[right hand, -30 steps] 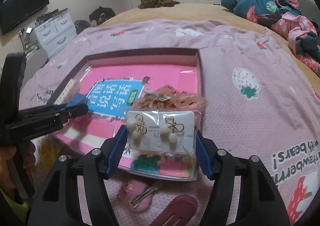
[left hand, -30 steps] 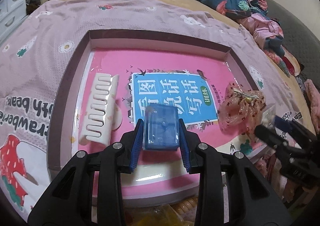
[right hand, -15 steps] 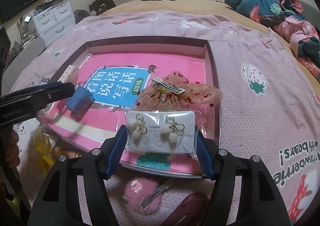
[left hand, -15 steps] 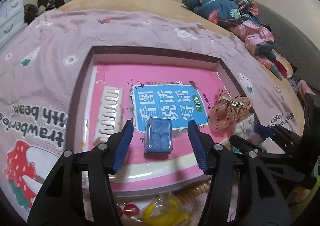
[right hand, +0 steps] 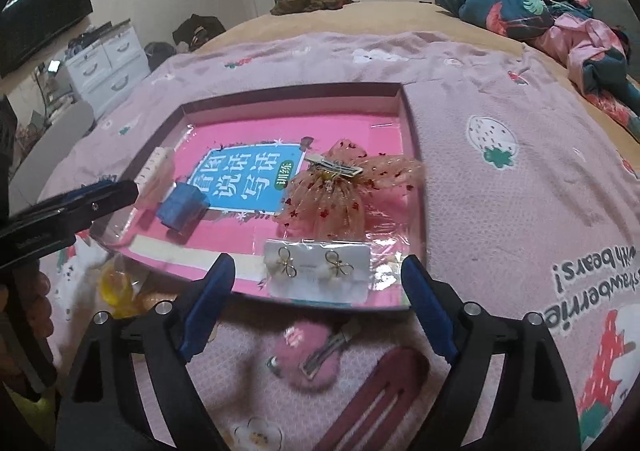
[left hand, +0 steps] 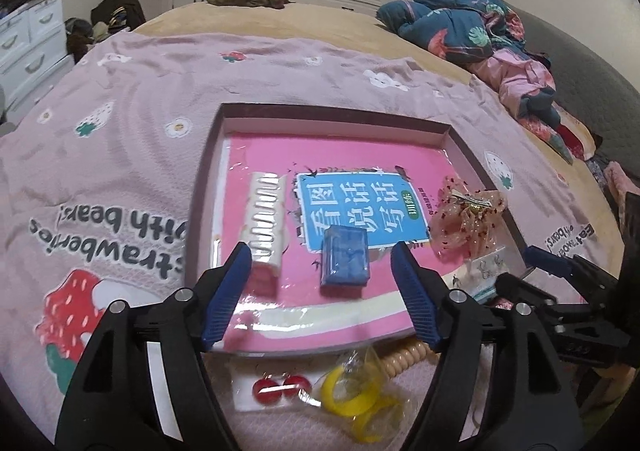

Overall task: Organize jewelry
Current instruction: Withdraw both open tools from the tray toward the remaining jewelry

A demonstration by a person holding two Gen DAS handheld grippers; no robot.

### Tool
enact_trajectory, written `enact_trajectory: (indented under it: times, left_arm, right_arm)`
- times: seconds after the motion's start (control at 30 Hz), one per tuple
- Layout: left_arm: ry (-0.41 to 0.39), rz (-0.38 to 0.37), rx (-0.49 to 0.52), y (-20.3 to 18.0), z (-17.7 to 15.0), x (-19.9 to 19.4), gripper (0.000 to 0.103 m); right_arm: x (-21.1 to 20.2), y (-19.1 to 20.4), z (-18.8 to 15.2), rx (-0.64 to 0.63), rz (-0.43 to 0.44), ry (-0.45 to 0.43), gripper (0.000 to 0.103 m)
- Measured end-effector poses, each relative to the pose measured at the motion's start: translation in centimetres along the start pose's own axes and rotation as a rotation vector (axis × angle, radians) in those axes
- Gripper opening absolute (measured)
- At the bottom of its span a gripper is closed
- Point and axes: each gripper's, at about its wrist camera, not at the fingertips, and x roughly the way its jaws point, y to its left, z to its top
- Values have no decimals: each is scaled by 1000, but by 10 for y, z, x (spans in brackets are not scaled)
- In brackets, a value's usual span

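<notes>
A shallow box (left hand: 224, 113) lined with a pink book sits on a pink strawberry bedspread (left hand: 132, 155). The left gripper (left hand: 322, 263) has just been opening; its jaws stand wide, with a small blue box (left hand: 345, 261) lying free on the book between and just beyond its tips. The right gripper (right hand: 318, 277) has likewise just opened, its earring card (right hand: 318, 271) resting flat between the parted tips, untouched.

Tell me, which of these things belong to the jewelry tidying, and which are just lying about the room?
Part of the job: tray, blue box, earring card, white hair claw, sheer bow clip, red earrings.

Lying about: crumpled bedding, white drawers.
</notes>
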Motion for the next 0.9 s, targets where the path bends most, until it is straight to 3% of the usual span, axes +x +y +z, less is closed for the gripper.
enact_trajectory:
  times: [0.33,0.4,0.9]
  left_arm:
    - [-28,12,-30,3,-5,-34,65]
    - [-39,26,-30,2,-5,-42,78]
    - [-95,41,-68,3,-15,-96,88]
  right_arm:
    - [-42,-9,0,28,13,-56,88]
    - [-51,-9,2,24,11,-72,88]
    - [-113,-6,-6,-5,8,-160,92]
